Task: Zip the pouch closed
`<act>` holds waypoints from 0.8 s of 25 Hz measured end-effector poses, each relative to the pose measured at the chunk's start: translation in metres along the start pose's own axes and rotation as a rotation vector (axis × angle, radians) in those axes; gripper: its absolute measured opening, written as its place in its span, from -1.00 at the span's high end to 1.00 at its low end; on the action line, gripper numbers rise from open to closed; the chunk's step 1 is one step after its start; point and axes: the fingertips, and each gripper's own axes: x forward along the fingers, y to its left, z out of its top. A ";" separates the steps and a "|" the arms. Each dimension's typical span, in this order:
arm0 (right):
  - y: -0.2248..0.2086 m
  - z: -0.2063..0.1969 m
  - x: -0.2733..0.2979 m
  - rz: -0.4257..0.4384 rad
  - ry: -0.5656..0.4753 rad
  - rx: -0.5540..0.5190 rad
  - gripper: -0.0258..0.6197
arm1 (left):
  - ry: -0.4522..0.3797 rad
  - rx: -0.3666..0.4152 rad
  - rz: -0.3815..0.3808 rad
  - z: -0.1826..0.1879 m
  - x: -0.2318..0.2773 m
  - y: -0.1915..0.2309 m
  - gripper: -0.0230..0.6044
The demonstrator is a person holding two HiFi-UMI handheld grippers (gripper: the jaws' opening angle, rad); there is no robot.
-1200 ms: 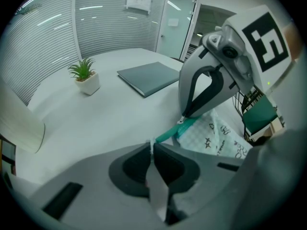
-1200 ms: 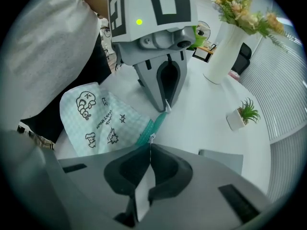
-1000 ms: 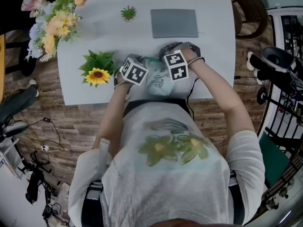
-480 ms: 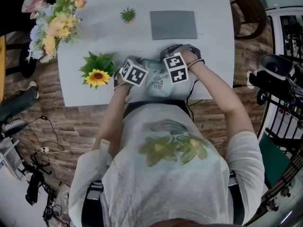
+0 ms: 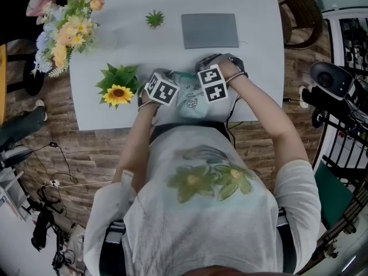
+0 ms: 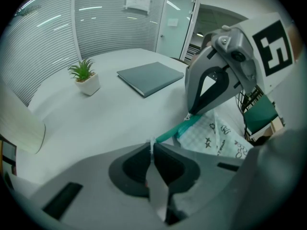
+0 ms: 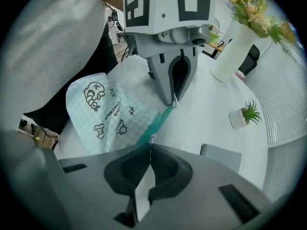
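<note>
Right gripper (image 7: 149,145) pinches teal zipper (image 7: 157,122) of pouch (image 7: 103,114).

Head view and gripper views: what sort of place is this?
Probably an office or meeting room. A white table carries a grey pad and a vase of flowers. Slatted blinds and a glass door stand behind it.

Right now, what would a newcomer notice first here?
Two marker-cubed tools, the left gripper and right gripper, pinch opposite ends of the teal zipper on a checked pouch at the near edge of the table. A sunflower sits left of it, a pastel bouquet at the far-left corner.
</note>
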 end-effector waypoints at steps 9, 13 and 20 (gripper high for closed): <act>0.003 -0.007 -0.002 0.017 -0.032 0.093 0.86 | 0.000 0.000 -0.005 0.000 0.000 0.000 0.84; 0.006 -0.010 -0.005 0.007 -0.055 0.122 0.86 | -0.001 -0.002 -0.011 0.000 0.000 0.000 0.84; 0.007 -0.012 -0.005 -0.002 -0.057 0.137 0.86 | -0.001 -0.003 -0.016 0.000 0.000 0.000 0.84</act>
